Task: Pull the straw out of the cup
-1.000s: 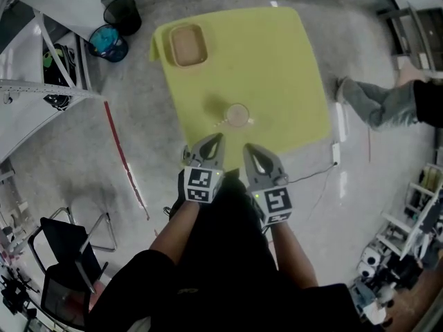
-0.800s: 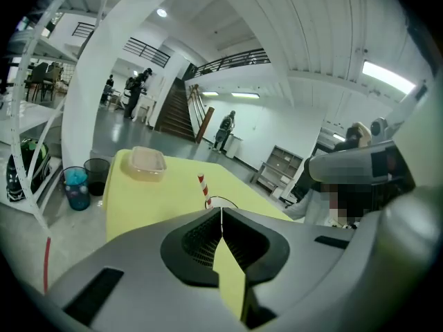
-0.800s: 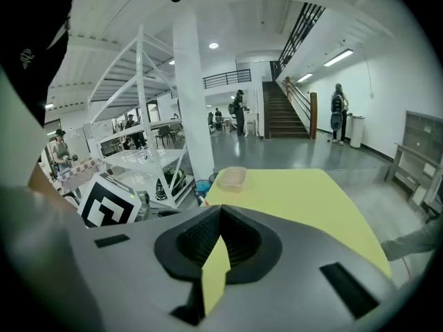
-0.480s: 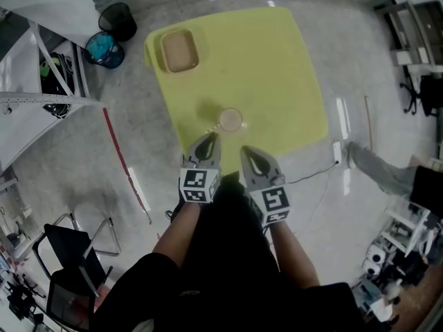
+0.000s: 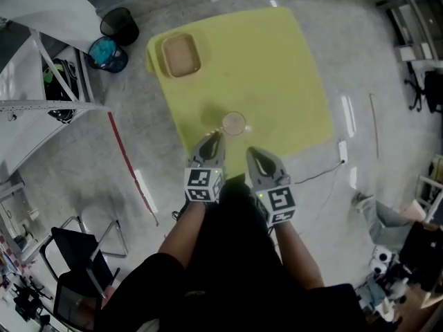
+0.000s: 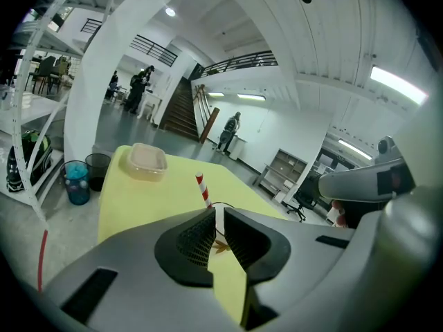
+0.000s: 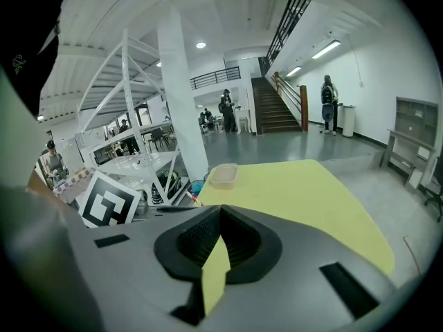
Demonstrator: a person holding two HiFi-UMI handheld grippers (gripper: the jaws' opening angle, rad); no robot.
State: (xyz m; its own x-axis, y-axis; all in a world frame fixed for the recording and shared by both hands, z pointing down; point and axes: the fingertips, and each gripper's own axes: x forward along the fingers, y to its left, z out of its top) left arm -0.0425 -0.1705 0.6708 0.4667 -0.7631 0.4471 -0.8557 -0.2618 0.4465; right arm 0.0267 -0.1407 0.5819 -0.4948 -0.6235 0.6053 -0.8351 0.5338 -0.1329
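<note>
Two bins sit on the floor at the far left, a black wastebasket [image 5: 116,21] and a blue one [image 5: 107,52] just beside it, next to a white metal rack [image 5: 41,95]. Right of them stands the yellow table [image 5: 277,68], with a shallow tan container [image 5: 181,55] at its far left corner. The left gripper [image 5: 211,140] hovers over the table's near edge. Its jaws are a thin slit apart and grasp nothing. The cup [image 5: 234,123] stands near that edge, slightly right of this gripper's tips and apart from them. In the left gripper view the red-and-white striped straw [image 6: 201,187] rises from the cup, tilted left, beyond the jaw tips. The right gripper [image 5: 255,154] is held beside the left one, at the table edge. Its jaws are clenched tip to tip, with nothing between them.
</note>
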